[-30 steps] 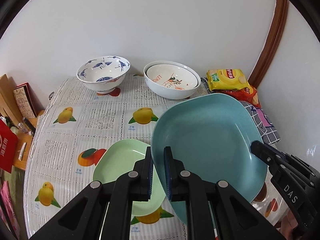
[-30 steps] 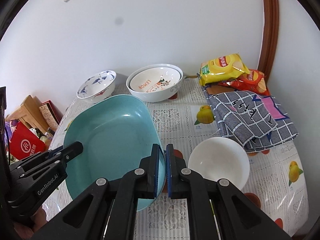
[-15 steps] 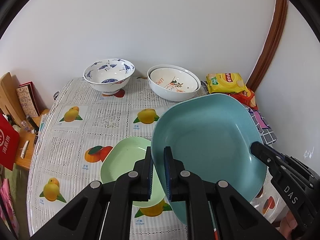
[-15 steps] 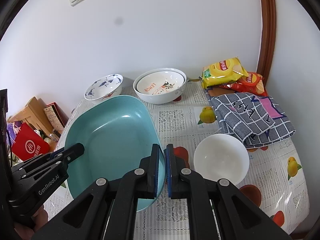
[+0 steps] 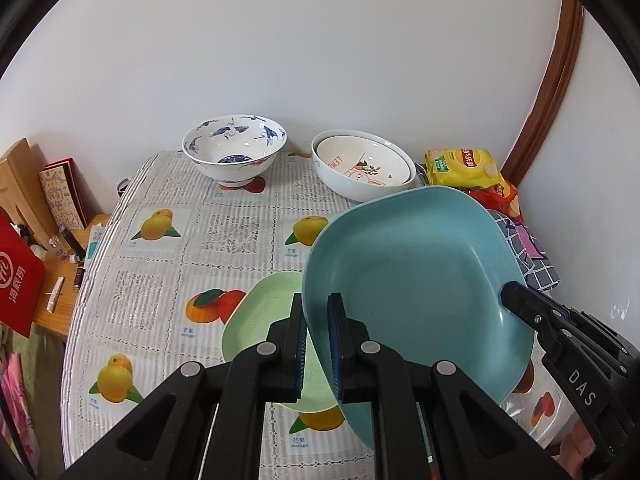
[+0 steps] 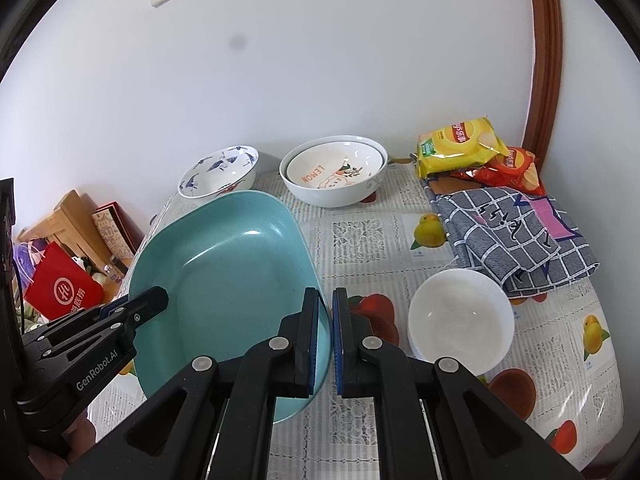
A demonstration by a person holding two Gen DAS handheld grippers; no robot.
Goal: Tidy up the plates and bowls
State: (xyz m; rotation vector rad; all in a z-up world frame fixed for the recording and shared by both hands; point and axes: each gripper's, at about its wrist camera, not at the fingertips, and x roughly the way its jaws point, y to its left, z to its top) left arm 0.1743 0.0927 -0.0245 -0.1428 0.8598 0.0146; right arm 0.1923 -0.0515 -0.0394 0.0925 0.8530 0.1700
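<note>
Since the earlier frames, both views have drawn back from the far wall: the bowls at the back sit smaller and farther off, and more of the counter (image 5: 240, 240) shows ahead of me.

Left wrist view: my left gripper (image 5: 317, 340) has its jaws clamped on the left rim of the teal plate (image 5: 408, 280), a rounded-square dish, matte with fine speckles, held tilted above the counter. My right gripper (image 5: 516, 300) pinches the opposite rim; its body is cut off at the frame edge. Under the teal plate lies a pale green plate (image 5: 264, 312), partly hidden by it and by my fingers. At the back stand a glossy blue-and-white bowl (image 5: 234, 156), empty, and a white bowl (image 5: 340, 184) with a lemon-print bowl (image 5: 364, 160) nested inside. The counter wears a glossy cloth printed with fruit.

Right wrist view: my right gripper (image 6: 325, 336) is closed on the right rim of the teal plate (image 6: 224, 272); the left gripper (image 6: 156, 300) bites the far rim. A plain white bowl (image 6: 460, 320), smooth and empty, sits on the counter (image 6: 368, 248) just right of my fingers. Behind it lies a folded checked cloth (image 6: 512, 236), soft and creased, then a yellow crisp bag (image 6: 460, 144) overlapping a red crisp bag (image 6: 512, 168). The green plate is out of sight here.
</note>
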